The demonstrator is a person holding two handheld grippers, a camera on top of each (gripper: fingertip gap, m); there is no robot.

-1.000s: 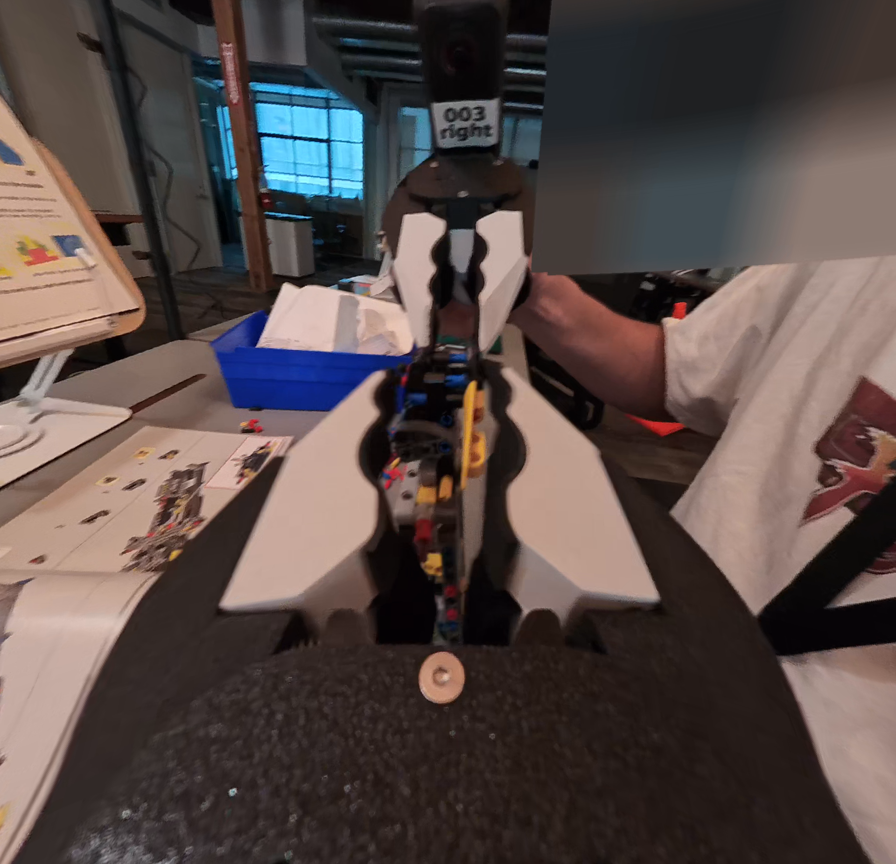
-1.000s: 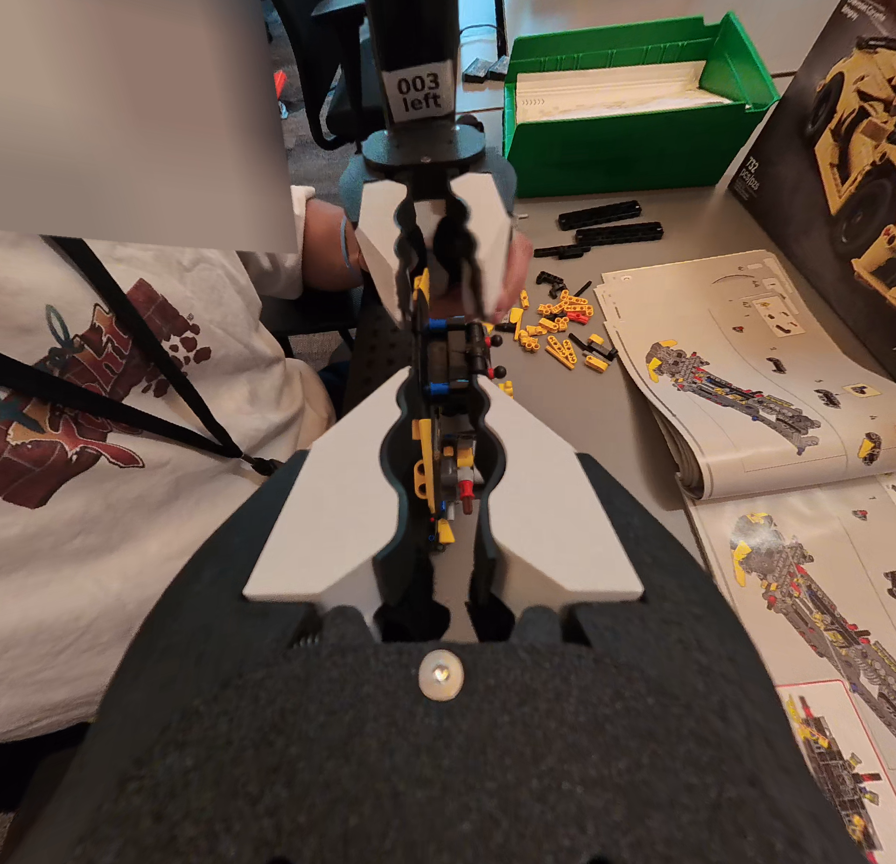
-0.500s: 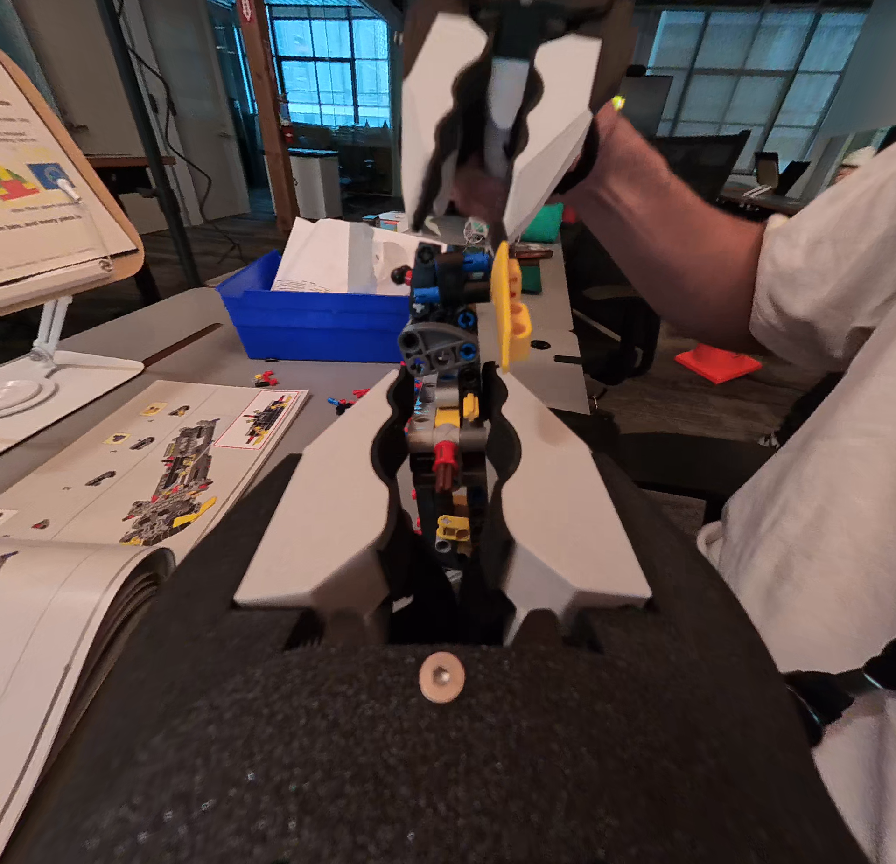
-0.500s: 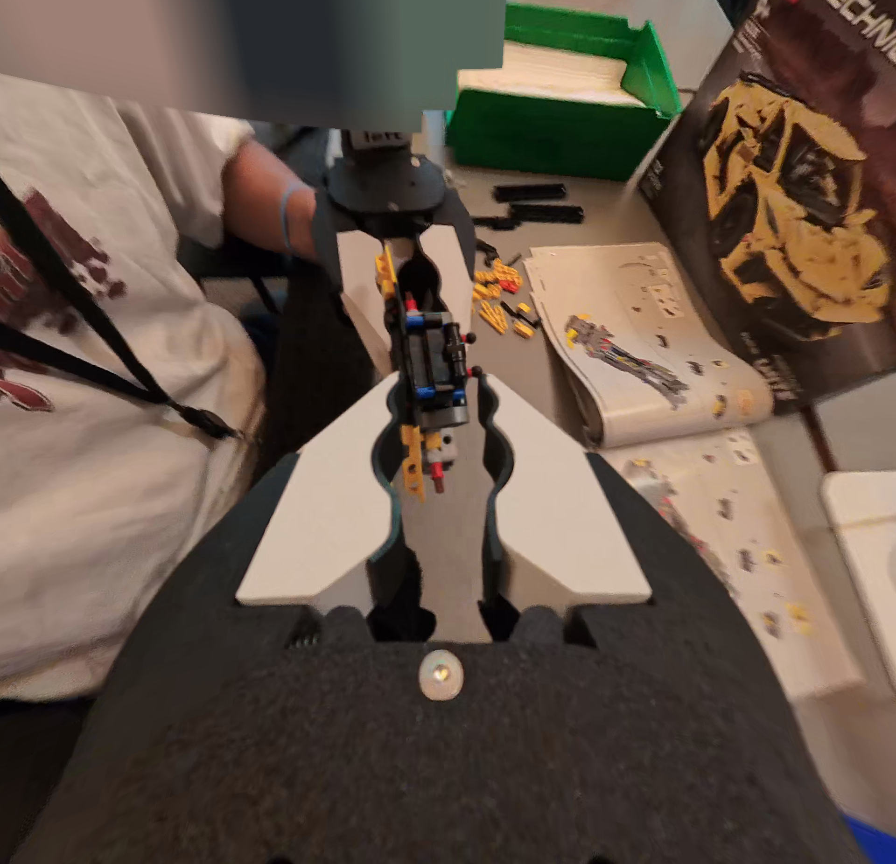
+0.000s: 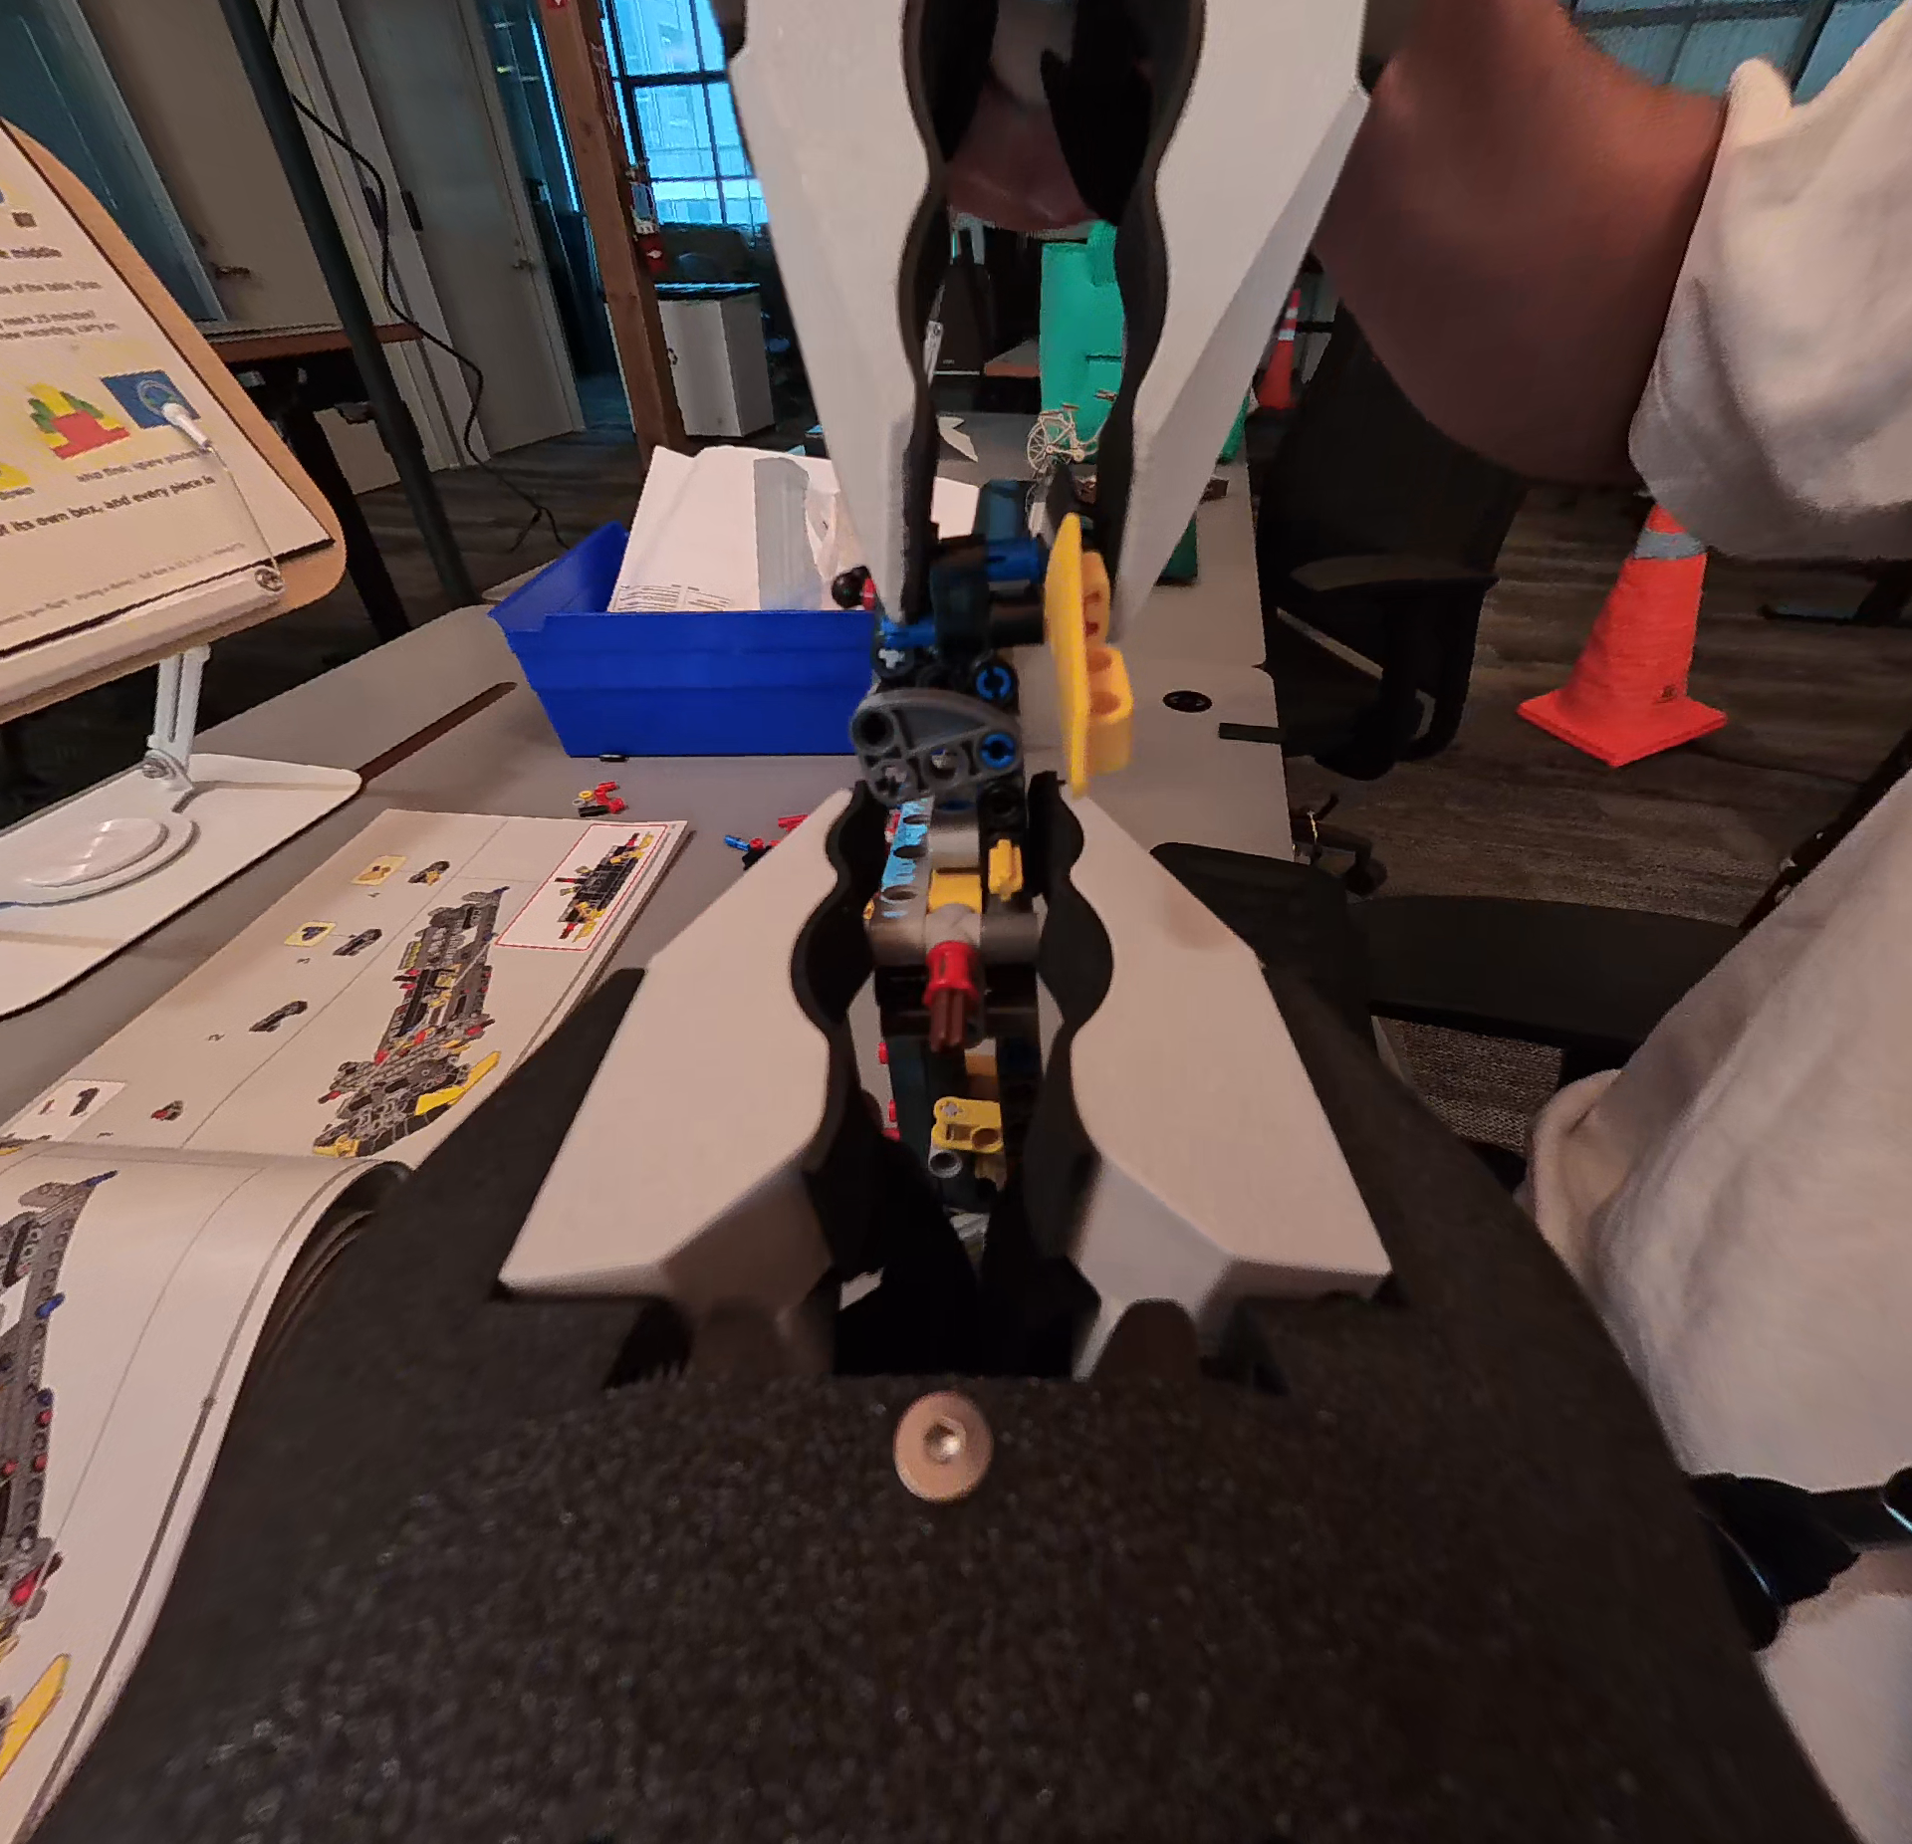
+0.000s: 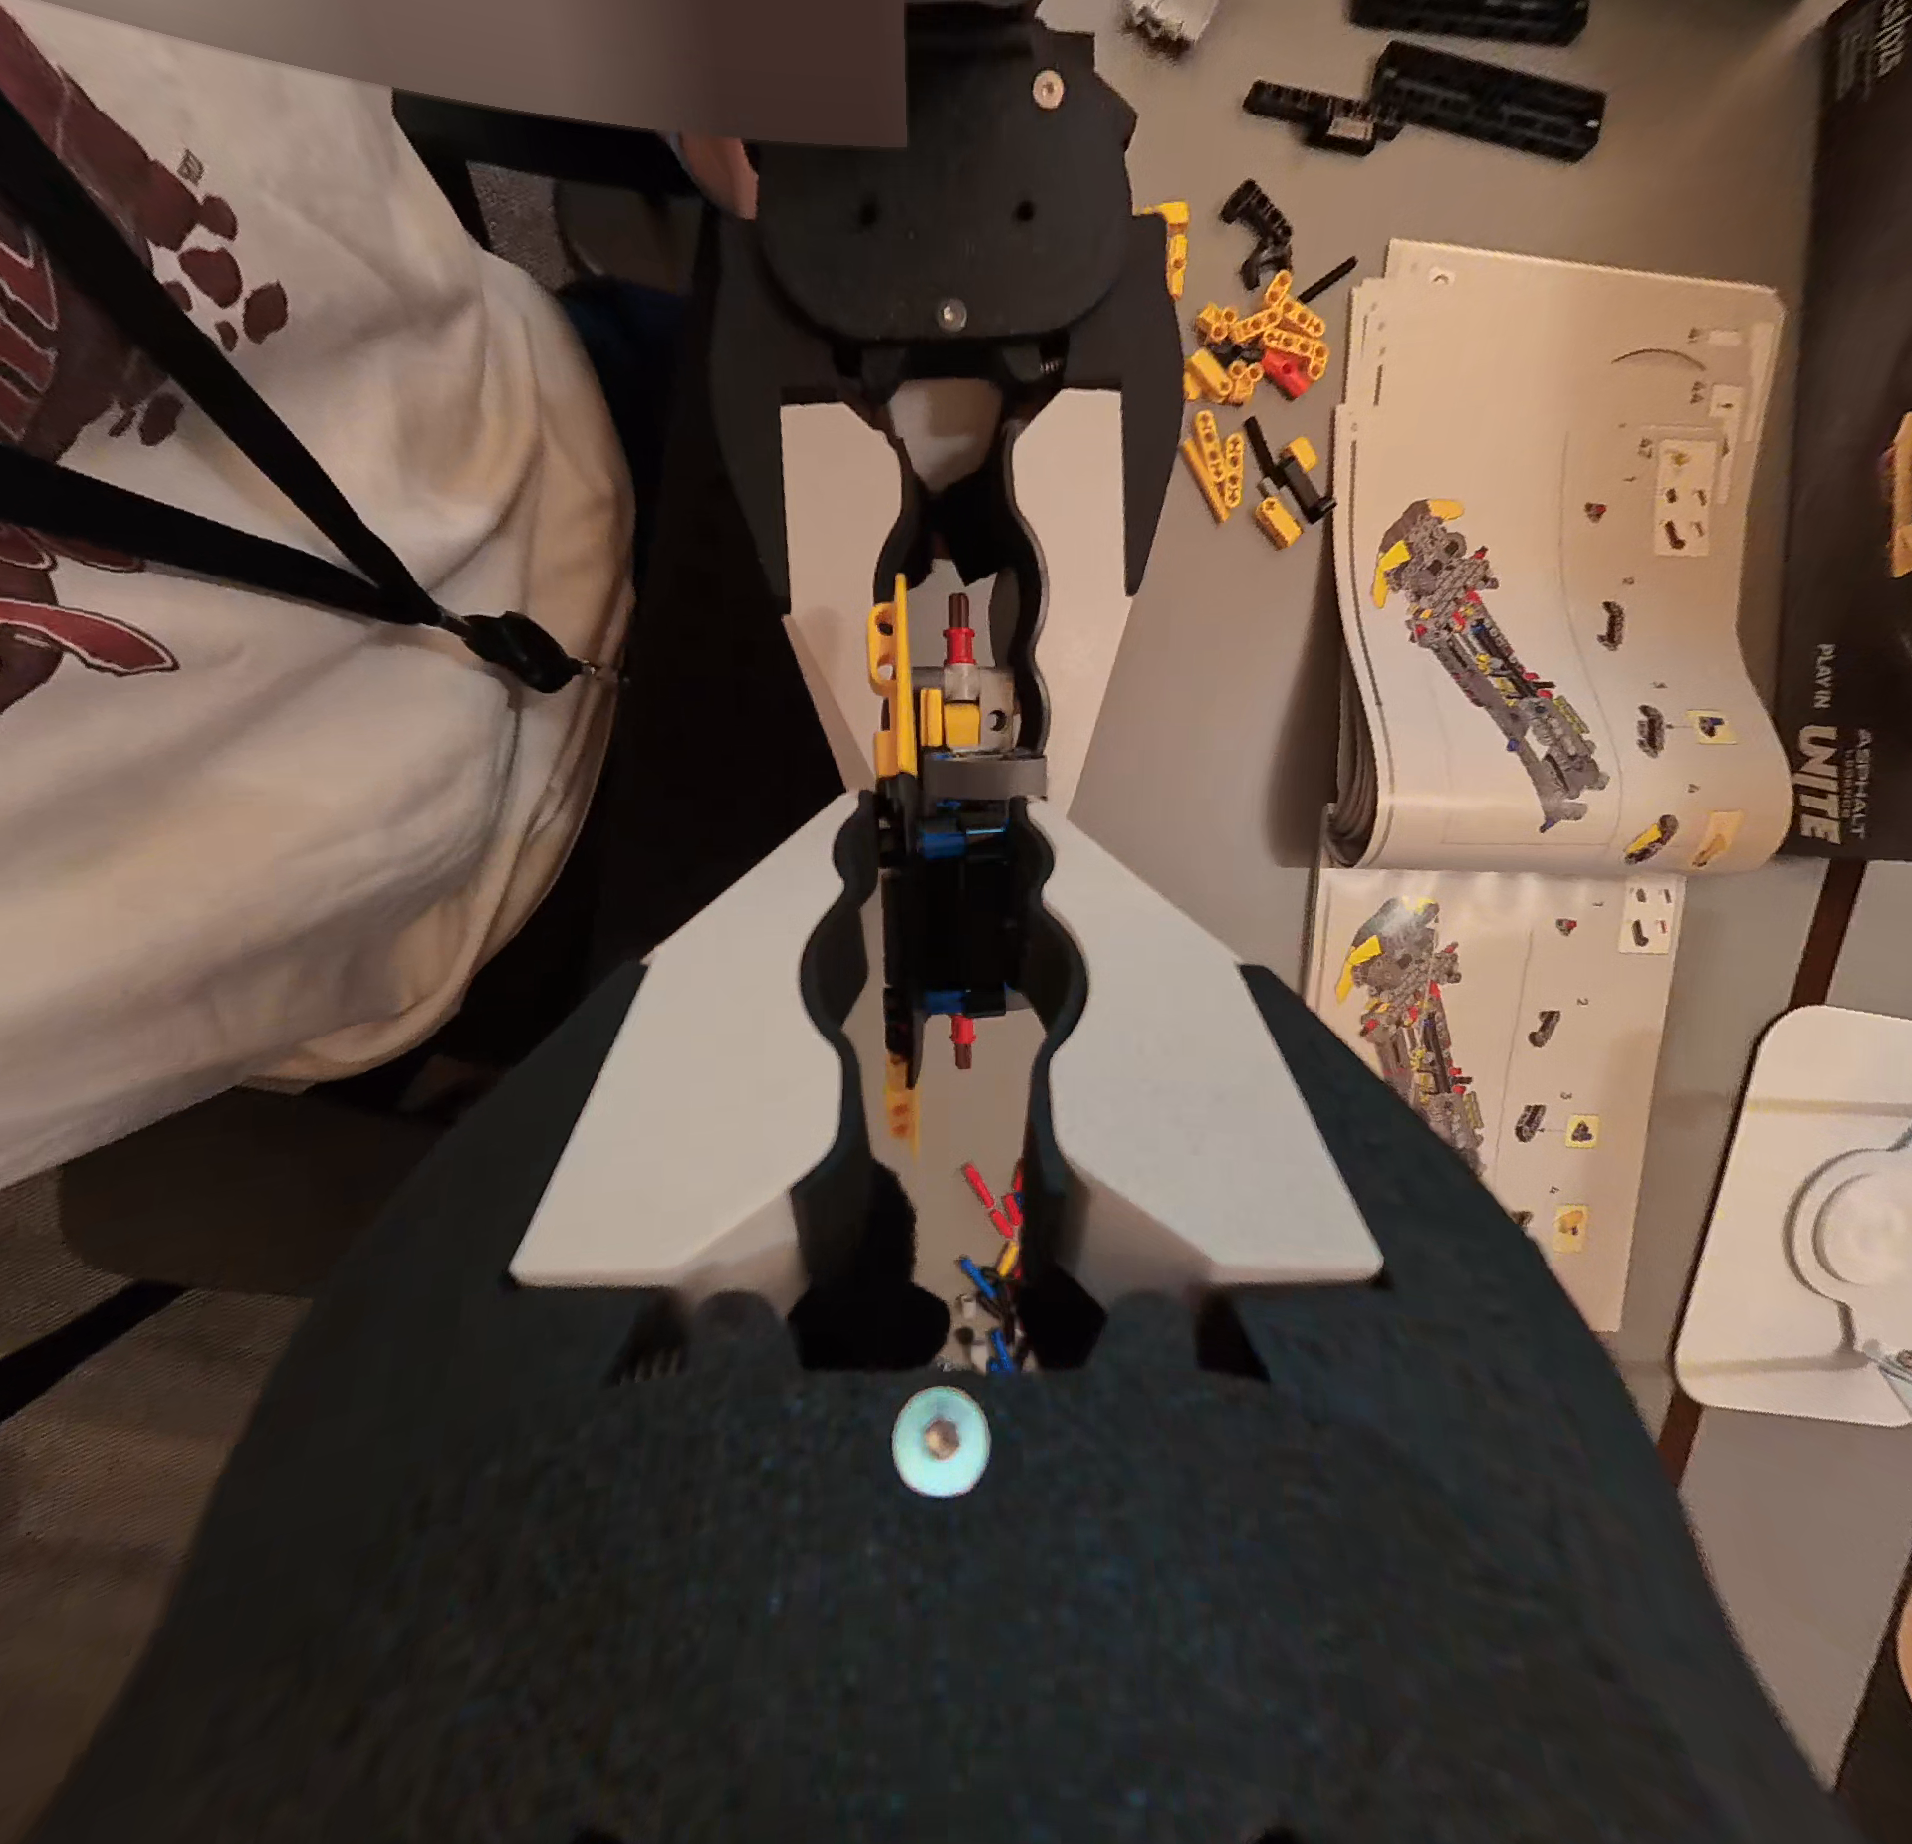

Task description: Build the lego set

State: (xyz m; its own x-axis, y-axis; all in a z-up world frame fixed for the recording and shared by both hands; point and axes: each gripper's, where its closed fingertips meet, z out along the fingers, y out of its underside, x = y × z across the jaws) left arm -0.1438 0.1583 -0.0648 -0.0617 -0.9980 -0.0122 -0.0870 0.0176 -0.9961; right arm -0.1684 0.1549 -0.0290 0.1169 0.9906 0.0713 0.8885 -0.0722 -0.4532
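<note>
blue bin (image 5: 683,672), orange cone (image 5: 1630,656), white stand (image 6: 1800,1215)

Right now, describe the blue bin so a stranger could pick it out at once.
Start at the grey table in the left wrist view and look to its far edge, past the open instruction booklet. The blue bin sits there holding white paper. It is the only solid blue container in that view; the other blue things are tiny pins.

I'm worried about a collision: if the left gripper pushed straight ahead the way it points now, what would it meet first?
Most likely the right gripper. The left gripper is shut on the lego assembly, and the right one grips that assembly's far end directly ahead. The gap between their tips looks small, though depth is unclear.
</note>
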